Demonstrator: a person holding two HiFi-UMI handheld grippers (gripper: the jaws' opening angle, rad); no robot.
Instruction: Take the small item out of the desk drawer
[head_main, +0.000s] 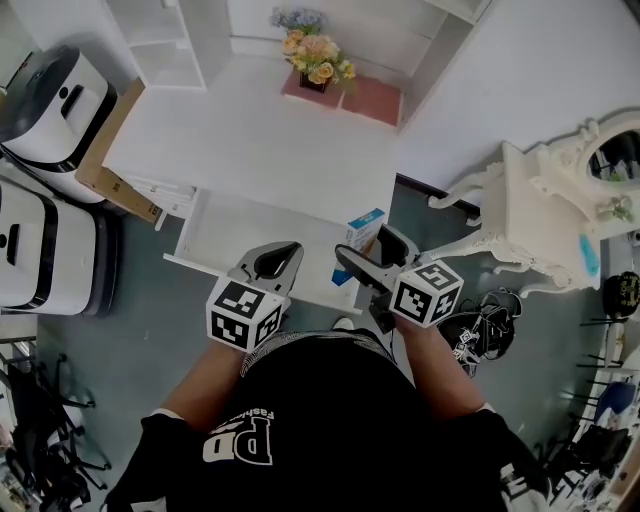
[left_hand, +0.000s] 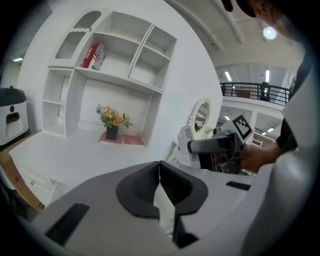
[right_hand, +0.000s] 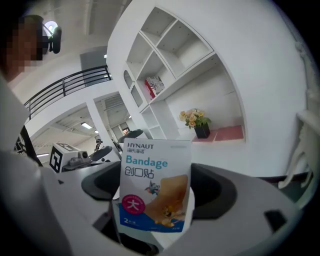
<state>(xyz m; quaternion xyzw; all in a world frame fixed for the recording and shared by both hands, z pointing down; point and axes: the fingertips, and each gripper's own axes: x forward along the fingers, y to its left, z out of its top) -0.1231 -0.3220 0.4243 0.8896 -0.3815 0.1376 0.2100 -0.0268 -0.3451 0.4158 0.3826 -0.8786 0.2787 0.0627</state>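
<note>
Here the right gripper (head_main: 372, 256) has its two jaws pinched on a small bandage box (right_hand: 154, 187), one dark pad against each side. The box stands upright between them, with its blue and white printed face turned toward that gripper's camera. In the head view the box sits up in the air over the right front corner of the open drawer (head_main: 240, 235), just beside the edge of the white desk (head_main: 260, 140). The left gripper (left_hand: 159, 172) is held next to it on the person's left, over the front edge of the drawer. Its jaws are pressed together at the tips with nothing between them. What shows of the drawer's inside is plain white. At the back of the desk a pot of yellow and peach flowers (head_main: 315, 58) stands on a pink mat (head_main: 372, 100). White shelves rise above it, and a red and white packet (left_hand: 94, 55) leans on one of them. A brown cardboard box (head_main: 110, 150) lies against the desk's left side, and a white dressing table with an oval mirror (head_main: 545, 200) stands to the right.
</note>
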